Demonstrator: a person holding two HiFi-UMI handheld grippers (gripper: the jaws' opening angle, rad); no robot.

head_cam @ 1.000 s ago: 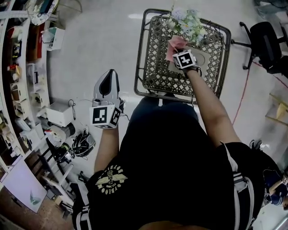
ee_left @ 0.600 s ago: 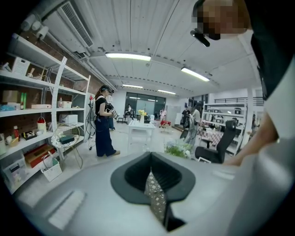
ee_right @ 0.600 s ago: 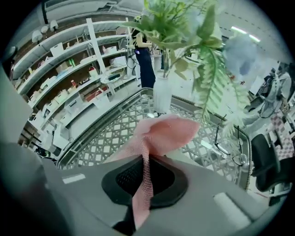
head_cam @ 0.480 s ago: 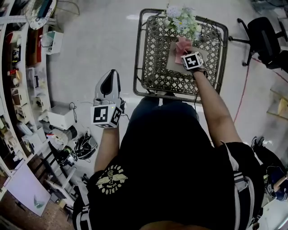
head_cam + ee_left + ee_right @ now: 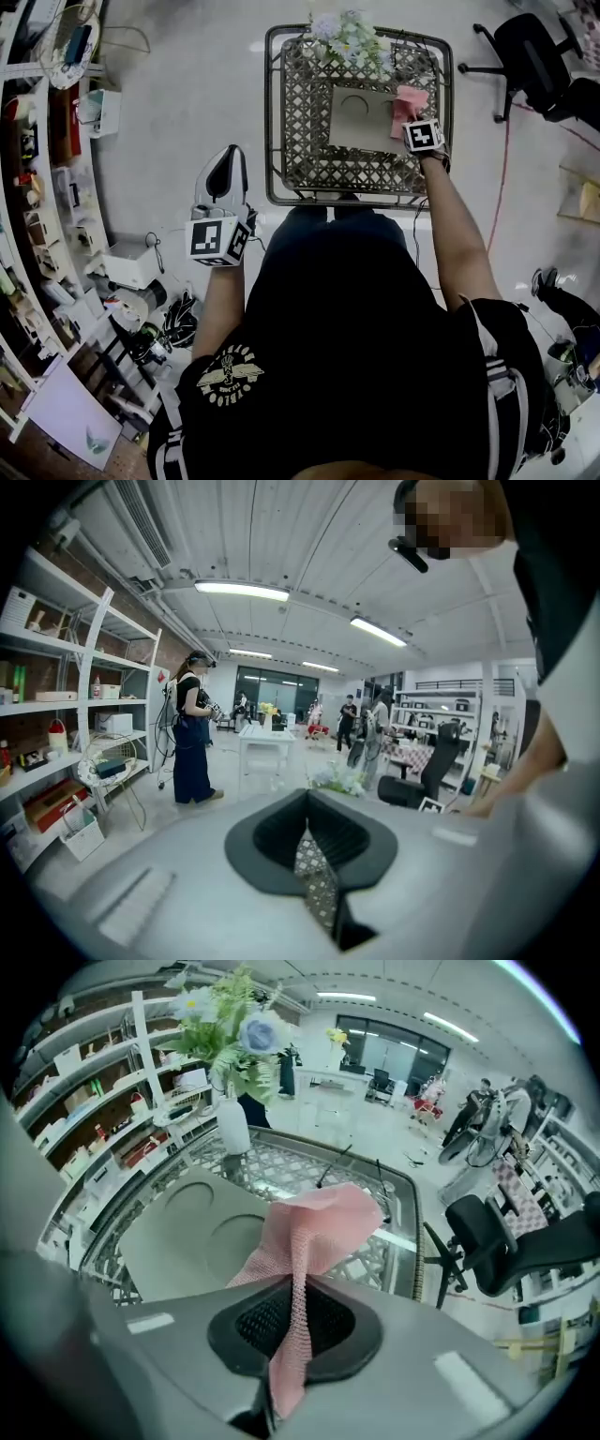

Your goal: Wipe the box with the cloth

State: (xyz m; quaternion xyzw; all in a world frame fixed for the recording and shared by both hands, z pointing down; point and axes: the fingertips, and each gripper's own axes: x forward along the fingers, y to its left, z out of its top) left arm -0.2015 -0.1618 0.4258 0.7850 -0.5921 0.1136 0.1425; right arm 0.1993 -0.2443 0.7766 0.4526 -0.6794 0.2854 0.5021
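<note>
A flat beige box [image 5: 361, 117] with round recesses lies on the lattice-top table [image 5: 272, 112]. My right gripper [image 5: 412, 114] points steeply down at the box's right edge and is shut on a pink cloth [image 5: 410, 99]. In the right gripper view the cloth [image 5: 314, 1232] runs up from between the shut jaws of that gripper [image 5: 298, 1326] and hangs over the right end of the box [image 5: 187, 1232]. My left gripper [image 5: 225, 161] is held off the table's left side over the floor. There it is shut with nothing in it, as the left gripper view [image 5: 314, 874] also shows.
A vase of flowers [image 5: 347, 37] stands at the table's far edge, close to the box. A black office chair [image 5: 530, 56] is beyond the table on the right. Shelves [image 5: 37, 187] and floor clutter [image 5: 141, 309] line the left. A person [image 5: 192, 728] stands farther off.
My right gripper has swept the pink cloth rightward across the box, from near its left part to its right edge. The left gripper has shifted only a little.
</note>
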